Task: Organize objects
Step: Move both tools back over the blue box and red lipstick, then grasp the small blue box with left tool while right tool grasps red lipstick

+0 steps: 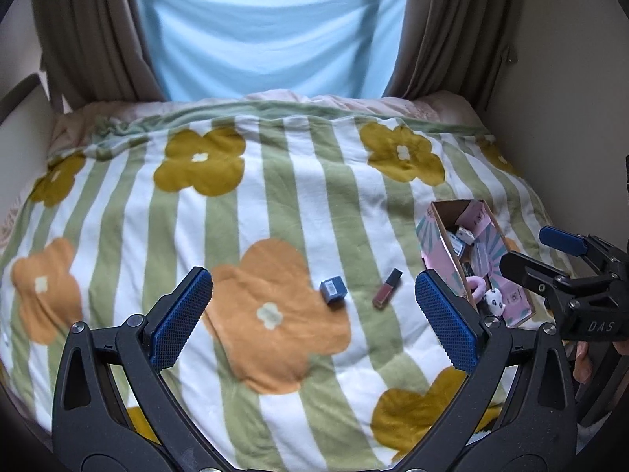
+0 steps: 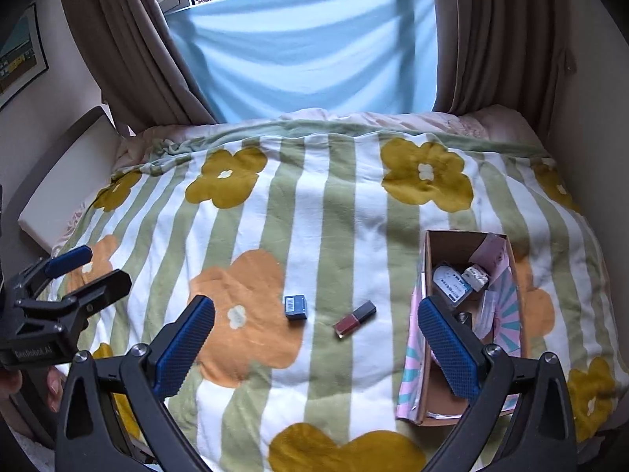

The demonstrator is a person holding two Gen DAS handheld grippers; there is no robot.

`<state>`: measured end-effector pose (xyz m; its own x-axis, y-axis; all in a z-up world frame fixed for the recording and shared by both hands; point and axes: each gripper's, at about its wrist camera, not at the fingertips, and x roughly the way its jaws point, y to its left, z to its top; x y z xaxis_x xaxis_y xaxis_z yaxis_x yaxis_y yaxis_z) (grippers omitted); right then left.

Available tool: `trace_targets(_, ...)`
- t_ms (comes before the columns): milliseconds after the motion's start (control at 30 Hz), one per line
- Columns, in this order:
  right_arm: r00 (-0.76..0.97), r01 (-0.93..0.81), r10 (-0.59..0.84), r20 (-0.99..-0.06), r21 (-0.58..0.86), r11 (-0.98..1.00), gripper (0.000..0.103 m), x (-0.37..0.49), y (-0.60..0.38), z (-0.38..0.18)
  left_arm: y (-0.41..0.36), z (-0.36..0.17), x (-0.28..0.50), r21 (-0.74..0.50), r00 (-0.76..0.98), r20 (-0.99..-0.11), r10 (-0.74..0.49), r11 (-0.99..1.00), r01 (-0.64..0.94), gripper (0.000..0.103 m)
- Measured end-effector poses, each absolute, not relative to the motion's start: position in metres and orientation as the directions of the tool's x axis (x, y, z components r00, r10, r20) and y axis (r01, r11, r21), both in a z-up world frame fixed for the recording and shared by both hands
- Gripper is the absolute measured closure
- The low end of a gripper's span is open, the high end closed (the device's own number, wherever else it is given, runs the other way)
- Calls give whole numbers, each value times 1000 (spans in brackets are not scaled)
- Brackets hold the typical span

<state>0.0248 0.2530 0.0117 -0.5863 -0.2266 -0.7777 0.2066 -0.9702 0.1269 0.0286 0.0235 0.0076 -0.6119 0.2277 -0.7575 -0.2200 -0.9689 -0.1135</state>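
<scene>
A small blue box and a dark red lip gloss tube lie side by side on the flowered blanket. An open pink cardboard box at the right holds several small items, among them a pink plush toy. My left gripper is open and empty, hovering above the blanket short of the blue box. My right gripper is open and empty, its right finger over the pink box. Each gripper also shows in the other's view: the right and the left.
The blanket covers a bed with walls on both sides. Brown curtains and a light blue cloth hang behind the bed head. A framed picture hangs at the left.
</scene>
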Motion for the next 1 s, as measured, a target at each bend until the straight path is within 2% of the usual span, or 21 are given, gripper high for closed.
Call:
trace_targets(300, -554, 170, -209, -806, 136, -976, 0, 19, 246, -1, 20, -3, 30, -117, -599, -765, 237, -965, -234, 0)
trace_targets(567, -559, 72, -165, -813, 150, -986, 0, 2, 242, -21, 33, -32, 10, -79, -547, -794, 264, -938, -338, 0)
trace_targets(700, -558, 9, -121, -821, 139, -990, 5, -14, 240, -43, 43, -61, -10, -50, -513, -812, 278, -909, -414, 0)
trace_targets(933, -544, -100, -29, -839, 99, -990, 5, -40, 239, -103, 67, -127, -49, -5, -444, -837, 319, -816, -578, 1)
trace_targets(1000, -533, -126, -6, -846, 86, -988, 10, -46, 239, -122, 75, -152, -60, -5, -424, -835, 351, -775, -632, 1)
